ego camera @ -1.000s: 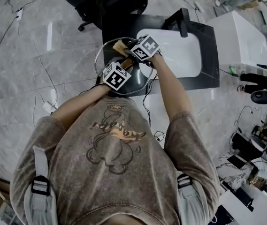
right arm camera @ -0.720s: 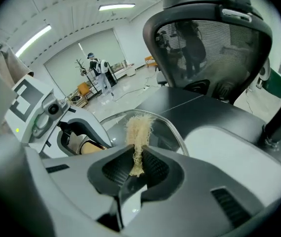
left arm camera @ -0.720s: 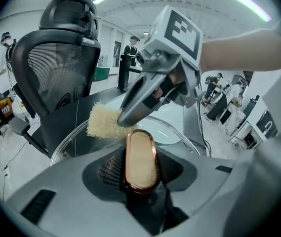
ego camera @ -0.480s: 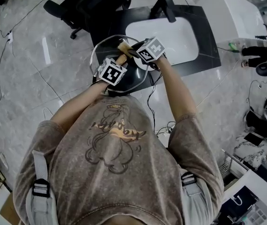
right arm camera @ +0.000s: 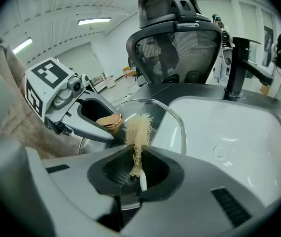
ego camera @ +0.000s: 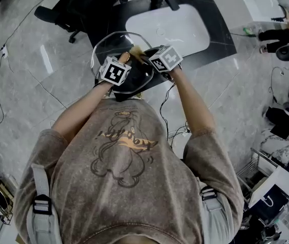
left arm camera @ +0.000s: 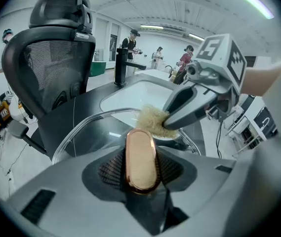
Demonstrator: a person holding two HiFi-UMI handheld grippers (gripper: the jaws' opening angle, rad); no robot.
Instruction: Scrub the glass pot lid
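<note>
Little has changed: the left claw (left arm camera: 141, 171) still grips the copper handle (left arm camera: 140, 149) of the glass pot lid (ego camera: 107, 46), held over the counter (ego camera: 220, 40) corner, while the right claw (right arm camera: 136, 169) keeps its pinched fibre scrubber (right arm camera: 138, 126) on the glass just beside the handle; scrubbing looks mid-way

The head view looks steeply down from above the person's shoulders, taking in both arms, the black counter (ego camera: 220, 34) and the floor (the widest, most distant view). The left gripper view rides on the left gripper (ego camera: 125, 59) and faces across the white sink (left arm camera: 125, 95) toward the faucet (left arm camera: 121, 65), with the lid knob (left arm camera: 141, 159) close before the lens. The right gripper view rides on the right gripper (left arm camera: 172, 125) and faces the office chair (right arm camera: 180, 48), with the fibrous scrubber (right arm camera: 137, 132) nearest. All three views share the glass pot lid (ego camera: 108, 42), sink and chair; each gripper view shows the opposite gripper.
</note>
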